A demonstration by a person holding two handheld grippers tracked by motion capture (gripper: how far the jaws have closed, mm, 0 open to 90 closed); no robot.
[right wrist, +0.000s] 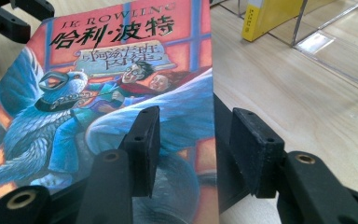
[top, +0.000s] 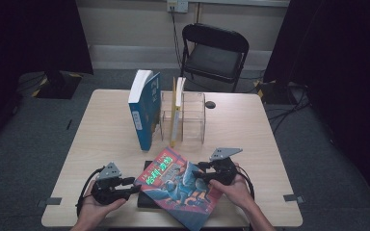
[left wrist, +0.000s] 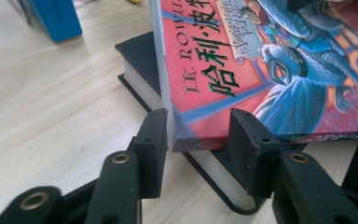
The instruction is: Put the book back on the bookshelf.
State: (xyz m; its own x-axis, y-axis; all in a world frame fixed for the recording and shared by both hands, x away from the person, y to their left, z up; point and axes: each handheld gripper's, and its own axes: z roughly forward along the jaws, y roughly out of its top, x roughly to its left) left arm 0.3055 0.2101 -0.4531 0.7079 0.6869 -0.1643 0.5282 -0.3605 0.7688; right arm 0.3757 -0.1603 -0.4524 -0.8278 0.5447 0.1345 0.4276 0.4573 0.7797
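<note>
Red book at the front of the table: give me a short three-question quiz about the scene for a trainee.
1. True or false: the red book lies on top of a black book.
2. What stands inside the clear rack? A: a yellow book; B: a mug; C: a bottle.
3. What colour is the upright book just left of the rack in the high view?
Key: 1 true; 2 A; 3 blue.
</note>
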